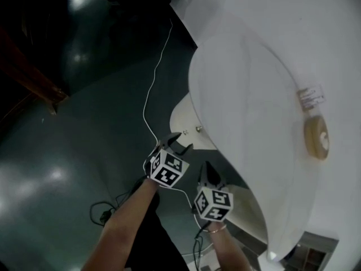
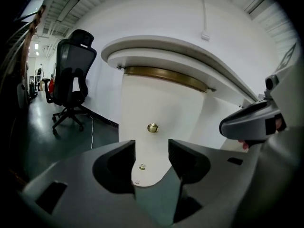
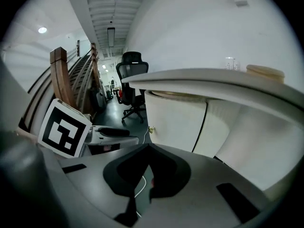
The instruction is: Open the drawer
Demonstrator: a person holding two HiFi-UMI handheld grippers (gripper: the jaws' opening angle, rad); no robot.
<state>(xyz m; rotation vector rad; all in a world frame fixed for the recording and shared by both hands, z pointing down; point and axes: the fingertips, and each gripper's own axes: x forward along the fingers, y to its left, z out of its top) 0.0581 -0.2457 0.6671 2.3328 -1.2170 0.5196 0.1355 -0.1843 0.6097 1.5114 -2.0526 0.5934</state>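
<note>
Finds the drawer (image 2: 159,115) in the white pedestal (image 2: 142,87) under the curved table (image 1: 254,95), front facing out toward the hands and its brass knob (image 2: 152,127) straight ahead of the left hand-held gripper (image 2: 152,148), just above the gap, near but not touching. Has that gripper spread wide and empty and clearly the nearer; has the right hand-held gripper (image 3: 149,148) pinched together on nothing, off to the knob's side. Calls, likely, for a straight reach along the knob's outward-pointing stem

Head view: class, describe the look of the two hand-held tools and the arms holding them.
Left tool and right tool each carry a cube of black-and-white square markers; bodies are grey, jaws dark. Forearms are unsleeved; a thin bracelet circles the right wrist.
</note>
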